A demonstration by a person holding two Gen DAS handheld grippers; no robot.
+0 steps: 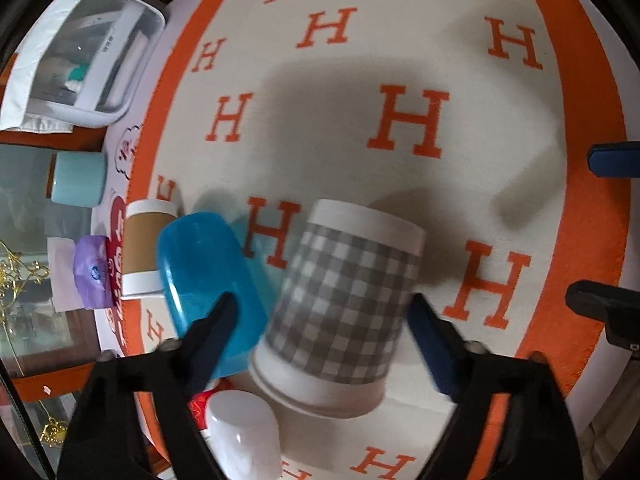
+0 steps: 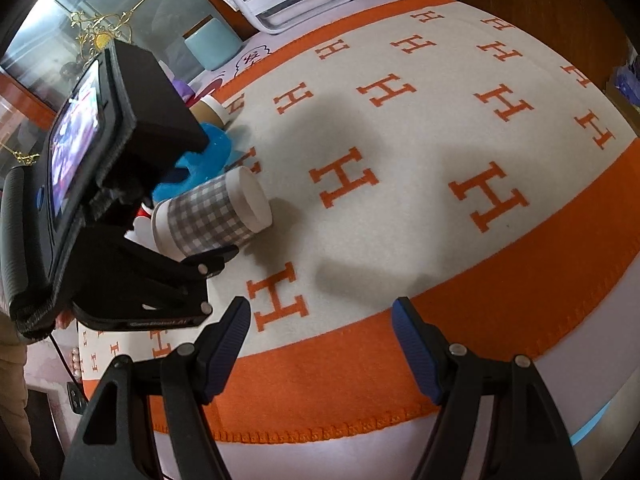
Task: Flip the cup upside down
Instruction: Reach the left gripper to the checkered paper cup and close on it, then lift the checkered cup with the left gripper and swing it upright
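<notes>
A grey-and-white checked paper cup [image 1: 344,312] lies tilted between the fingers of my left gripper [image 1: 324,320], its flat white end pointing away from me. The jaws stand wide, with a gap on each side of the cup, so the gripper is open. In the right wrist view the same cup [image 2: 212,212] lies on its side on the cloth, next to the left gripper's body [image 2: 120,208]. My right gripper [image 2: 320,344] is open and empty above the orange border of the cloth.
A white cloth with orange H marks [image 1: 360,80] covers the table. A blue plastic cup [image 1: 204,276], a brown-sleeved paper cup [image 1: 144,248] and a white cup [image 1: 244,436] sit at the left. A clear storage box [image 1: 92,60] and a pale blue jar [image 1: 78,178] stand beyond.
</notes>
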